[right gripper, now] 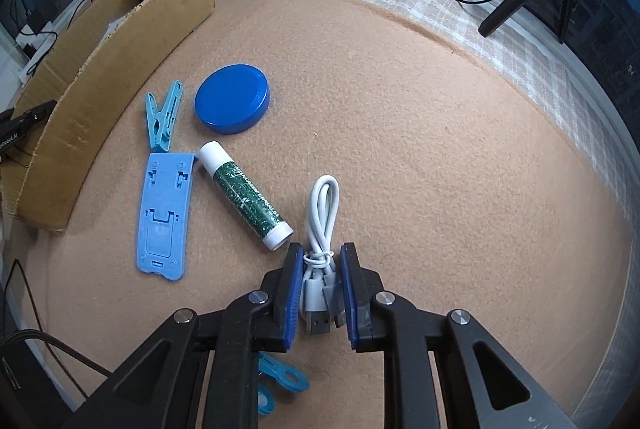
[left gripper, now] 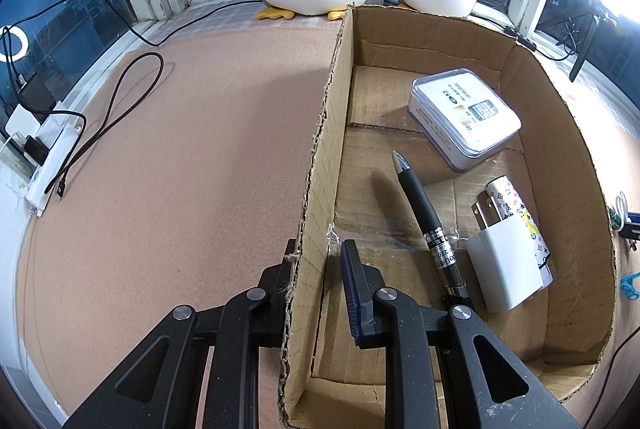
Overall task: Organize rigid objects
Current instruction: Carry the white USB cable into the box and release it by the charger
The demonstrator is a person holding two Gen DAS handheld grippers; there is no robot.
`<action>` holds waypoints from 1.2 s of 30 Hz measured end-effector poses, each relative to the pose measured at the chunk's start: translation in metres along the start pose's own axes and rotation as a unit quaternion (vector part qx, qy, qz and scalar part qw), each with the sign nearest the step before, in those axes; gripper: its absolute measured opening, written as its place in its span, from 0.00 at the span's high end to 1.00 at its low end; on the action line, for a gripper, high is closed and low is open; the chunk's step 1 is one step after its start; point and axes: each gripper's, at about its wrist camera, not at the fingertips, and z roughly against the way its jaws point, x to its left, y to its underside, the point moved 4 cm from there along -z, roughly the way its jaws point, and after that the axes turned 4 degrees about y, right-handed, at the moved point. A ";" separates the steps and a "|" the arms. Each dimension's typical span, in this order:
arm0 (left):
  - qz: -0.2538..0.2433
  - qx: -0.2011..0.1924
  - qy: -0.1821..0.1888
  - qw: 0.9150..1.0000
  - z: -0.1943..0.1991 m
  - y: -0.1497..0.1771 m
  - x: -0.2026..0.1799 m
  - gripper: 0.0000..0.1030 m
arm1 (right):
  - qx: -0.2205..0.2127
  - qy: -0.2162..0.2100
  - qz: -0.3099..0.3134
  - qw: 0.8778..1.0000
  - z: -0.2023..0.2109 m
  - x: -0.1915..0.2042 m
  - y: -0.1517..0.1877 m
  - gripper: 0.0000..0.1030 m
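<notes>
Right hand-held gripper (right gripper: 320, 293) sits low over the tan felt surface (right gripper: 440, 169), jaws narrowed around a bundled white USB cable (right gripper: 320, 229); blue pads touch the bundle on both sides. Cable loop sticks out forward between the fingers. Just left of it: green glue stick (right gripper: 244, 195), light blue phone stand (right gripper: 164, 213) lying flat, blue clothespin (right gripper: 162, 121), round blue lid (right gripper: 232, 99). Left hand-held gripper (left gripper: 316, 269) is clamped on the near side wall of the cardboard box (left gripper: 320, 157), one finger outside, one inside. Inside the box: black pen (left gripper: 428, 225), white plug adapter (left gripper: 500, 265), patterned tube (left gripper: 516, 205) partly under the adapter, small clear-lidded case (left gripper: 464, 117).
</notes>
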 end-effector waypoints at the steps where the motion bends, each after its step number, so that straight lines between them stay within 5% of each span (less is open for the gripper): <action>1: 0.000 0.000 0.000 1.000 0.000 0.000 0.000 0.79 | -0.003 -0.001 -0.006 1.000 0.002 -0.001 0.001 0.84; 11: 0.000 0.000 0.000 1.000 0.000 -0.001 -0.001 0.79 | -0.058 -0.034 -0.051 0.996 0.052 -0.003 -0.008 0.84; 20: -0.001 -0.001 -0.001 1.000 0.001 -0.001 -0.001 0.79 | -0.107 -0.095 -0.028 0.989 0.087 0.060 -0.045 0.84; 36: 0.000 -0.002 0.000 1.000 0.001 -0.005 -0.001 0.79 | -0.103 -0.138 0.010 0.985 0.064 0.159 -0.091 0.84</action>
